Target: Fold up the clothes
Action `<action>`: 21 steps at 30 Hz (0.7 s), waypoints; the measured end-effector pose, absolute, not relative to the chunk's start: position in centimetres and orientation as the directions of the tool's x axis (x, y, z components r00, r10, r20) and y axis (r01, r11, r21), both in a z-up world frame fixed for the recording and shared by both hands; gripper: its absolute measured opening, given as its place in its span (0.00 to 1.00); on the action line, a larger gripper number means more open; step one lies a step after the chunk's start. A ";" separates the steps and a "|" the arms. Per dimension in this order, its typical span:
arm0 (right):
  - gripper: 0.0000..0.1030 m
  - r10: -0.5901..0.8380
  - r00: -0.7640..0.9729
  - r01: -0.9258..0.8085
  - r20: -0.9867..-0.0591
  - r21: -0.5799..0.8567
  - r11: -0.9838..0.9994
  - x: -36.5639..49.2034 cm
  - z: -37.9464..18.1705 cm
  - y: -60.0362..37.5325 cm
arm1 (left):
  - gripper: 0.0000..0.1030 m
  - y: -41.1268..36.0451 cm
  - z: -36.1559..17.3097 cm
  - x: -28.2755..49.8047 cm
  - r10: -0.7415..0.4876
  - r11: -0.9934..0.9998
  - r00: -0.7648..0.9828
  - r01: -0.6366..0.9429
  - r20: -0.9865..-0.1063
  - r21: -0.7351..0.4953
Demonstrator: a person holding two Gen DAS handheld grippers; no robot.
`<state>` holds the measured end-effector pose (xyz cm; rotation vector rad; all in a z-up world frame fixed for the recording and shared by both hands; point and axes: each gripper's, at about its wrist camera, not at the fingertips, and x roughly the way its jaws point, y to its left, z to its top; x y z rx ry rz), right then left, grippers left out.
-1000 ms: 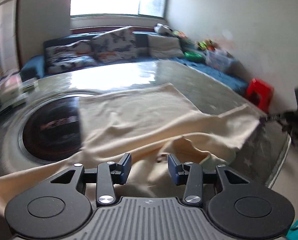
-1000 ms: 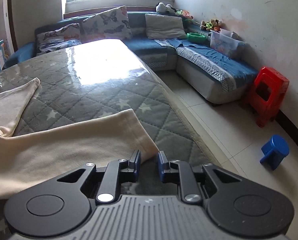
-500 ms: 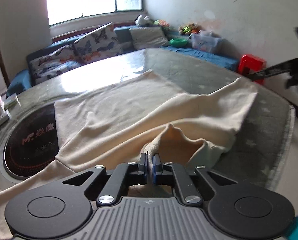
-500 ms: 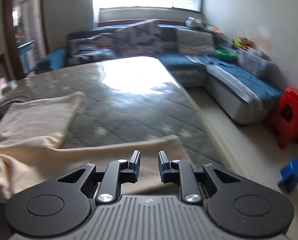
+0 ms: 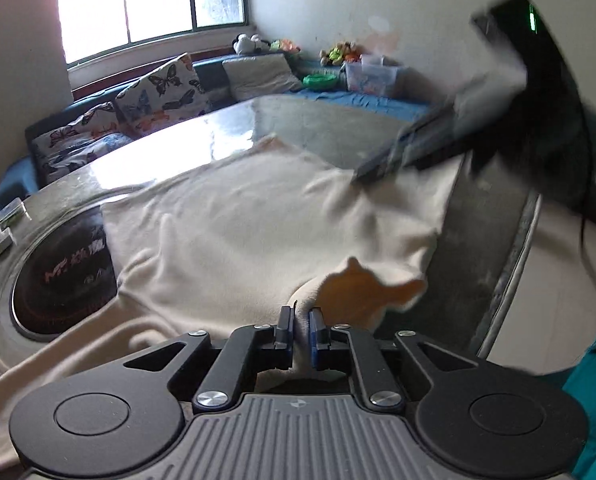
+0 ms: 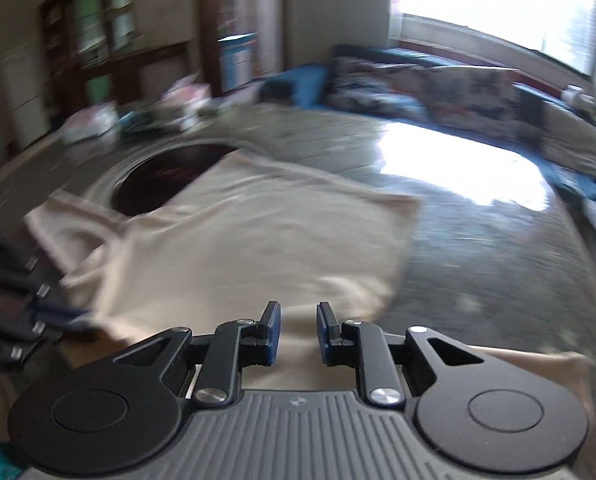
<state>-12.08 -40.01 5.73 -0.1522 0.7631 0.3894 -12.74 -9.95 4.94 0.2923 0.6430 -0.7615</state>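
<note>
A: Any writing to read?

B: Only on the round black glass cooktop [image 5: 60, 276] set into the bench [image 5: 317, 128]. Reddish characters run across it, too smeared to make out. Take the cooktop as the landmark.

A: Where is the garment?

B: The cream knit fabric garment [image 5: 234, 232] lies spread on the bench just right of the cooktop, its left edge overlapping the black glass. A sleeve trails toward the camera below the cooktop.

A: And the left hand-held gripper [image 5: 301, 334]?

B: Clenched on a fold of the cream cloth at the near edge, right of the cooktop. A second ago its jaws stood wide apart over the neckline; they have just been closing and now pinch a raised ridge of fabric between the blue pads [image 5: 286, 330].

A: The right one?

B: The right hand-held gripper [image 6: 297, 334] has its jaws narrowly apart, cream cloth lying beneath them. I cannot tell whether the pads press on it. In the left wrist view it is a blurred dark shape [image 5: 381, 168] over the garment's far right corner, well away from the cooktop.

A: What else has changed?

B: The right wrist view earlier looked at the blue sofa and red stool; now it faces the cooktop [image 6: 166, 184] and shelves, with the left hand-held gripper [image 6: 58, 316] at its left edge. A teal sleeve [image 5: 593, 392] shows at the right.
</note>
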 end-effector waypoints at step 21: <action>0.19 0.282 0.652 -0.435 -0.704 -0.043 0.899 -11.8 4.4 -39.0 | 0.09 -11.7 1.7 -8.5 -0.562 0.744 0.490 0.651 -0.666 -0.150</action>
